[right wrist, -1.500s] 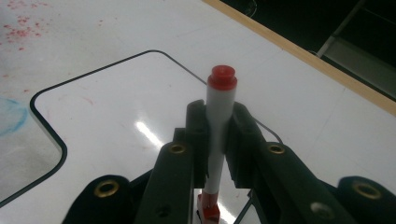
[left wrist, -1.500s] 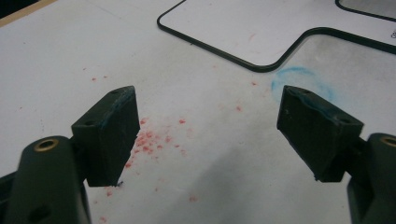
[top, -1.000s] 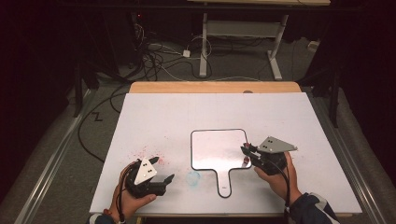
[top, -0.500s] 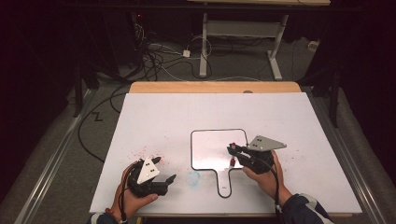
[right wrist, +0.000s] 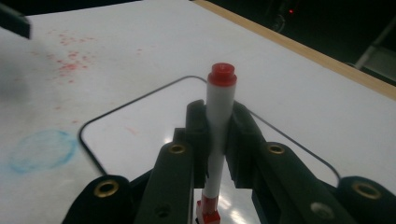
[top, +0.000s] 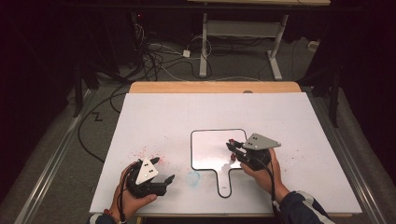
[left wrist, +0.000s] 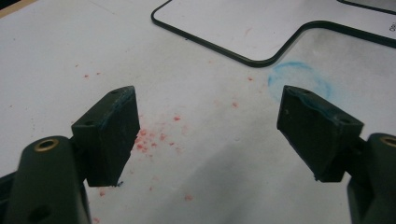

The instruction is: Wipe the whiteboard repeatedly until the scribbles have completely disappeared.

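A small paddle-shaped whiteboard (top: 214, 148) with a black rim lies on the white table, its handle toward the person. My right gripper (top: 232, 150) hovers over the board's right side, shut on a white marker (right wrist: 218, 135) with a red end (right wrist: 222, 73). The marker stands upright between the jaws. My left gripper (top: 169, 180) rests low at the table's front left, jaws wide open with nothing between them. Its fingers (left wrist: 112, 133) point toward the whiteboard's corner (left wrist: 261, 58) and a blue ring mark (left wrist: 301, 79).
Red specks (top: 148, 153) dot the white table sheet left of the board, and a faint blue circle (top: 193, 177) sits by the board's handle. The table's wooden far edge (top: 215, 87) borders a dark floor with cables and desk legs.
My right gripper has moved left and slightly forward over the whiteboard with the marker. The left gripper has stayed roughly where it was, open.
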The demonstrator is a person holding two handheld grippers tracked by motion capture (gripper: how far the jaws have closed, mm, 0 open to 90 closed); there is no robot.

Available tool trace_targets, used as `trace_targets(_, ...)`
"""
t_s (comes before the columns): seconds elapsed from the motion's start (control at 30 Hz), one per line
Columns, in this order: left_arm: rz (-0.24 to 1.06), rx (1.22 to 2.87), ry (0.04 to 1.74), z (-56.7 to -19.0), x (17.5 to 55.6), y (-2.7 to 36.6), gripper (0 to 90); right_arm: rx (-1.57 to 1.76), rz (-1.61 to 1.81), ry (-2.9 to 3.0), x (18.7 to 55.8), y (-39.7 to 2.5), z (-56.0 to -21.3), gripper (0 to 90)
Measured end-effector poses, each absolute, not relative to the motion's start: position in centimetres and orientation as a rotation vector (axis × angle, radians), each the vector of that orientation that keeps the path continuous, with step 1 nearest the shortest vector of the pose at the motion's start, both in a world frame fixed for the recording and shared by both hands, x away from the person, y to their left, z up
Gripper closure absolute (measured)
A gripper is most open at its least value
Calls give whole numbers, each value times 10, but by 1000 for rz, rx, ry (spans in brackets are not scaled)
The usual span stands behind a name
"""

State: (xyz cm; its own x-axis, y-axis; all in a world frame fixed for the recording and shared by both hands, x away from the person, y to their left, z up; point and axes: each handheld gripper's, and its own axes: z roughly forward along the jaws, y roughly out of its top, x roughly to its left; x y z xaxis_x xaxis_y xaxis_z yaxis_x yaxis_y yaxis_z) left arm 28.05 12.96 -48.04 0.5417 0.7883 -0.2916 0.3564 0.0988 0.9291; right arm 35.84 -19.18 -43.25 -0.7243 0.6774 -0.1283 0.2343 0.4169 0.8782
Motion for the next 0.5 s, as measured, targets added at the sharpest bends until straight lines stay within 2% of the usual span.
trace_targets(0.5, 424, 1498, 1032, -481, 283, 130, 201, 851, 1380, 2120, 348, -234, -401, 808)
